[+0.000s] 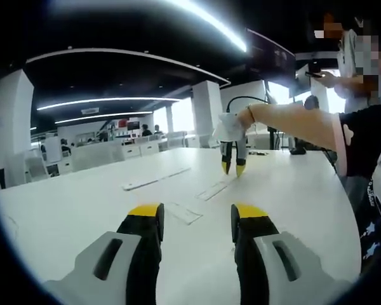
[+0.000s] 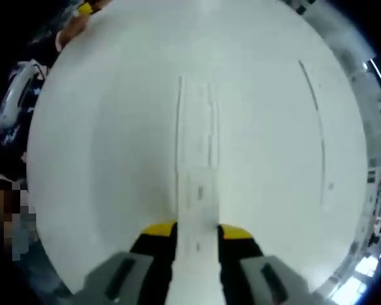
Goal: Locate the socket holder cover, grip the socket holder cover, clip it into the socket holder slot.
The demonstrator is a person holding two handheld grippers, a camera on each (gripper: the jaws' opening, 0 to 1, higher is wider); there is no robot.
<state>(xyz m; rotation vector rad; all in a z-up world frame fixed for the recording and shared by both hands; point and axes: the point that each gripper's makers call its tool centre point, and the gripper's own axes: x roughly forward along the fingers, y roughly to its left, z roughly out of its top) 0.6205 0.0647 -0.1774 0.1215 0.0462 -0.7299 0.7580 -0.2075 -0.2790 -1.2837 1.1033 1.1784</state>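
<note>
We are hovering the right gripper [image 2: 197, 230], its jaws apart, straddling the long white plastic socket holder [image 2: 195, 159] lengthwise on the white table [image 2: 101, 127]. The flat translucent cover [image 1: 183, 213] is lying just ahead of the open, empty left gripper [image 1: 197, 215].

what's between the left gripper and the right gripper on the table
In the left gripper view, a small flat white piece lies just past the left gripper; beyond it, bare white table runs to the right gripper.

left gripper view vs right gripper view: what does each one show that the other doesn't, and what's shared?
Left gripper view: the open left gripper, a small flat white piece ahead of it, and office desks behind. Right gripper view: a close look straight down at the long white strip running between the right gripper jaws; whether they grip it is unclear. Both: the white table, the strip and the right gripper.
</note>
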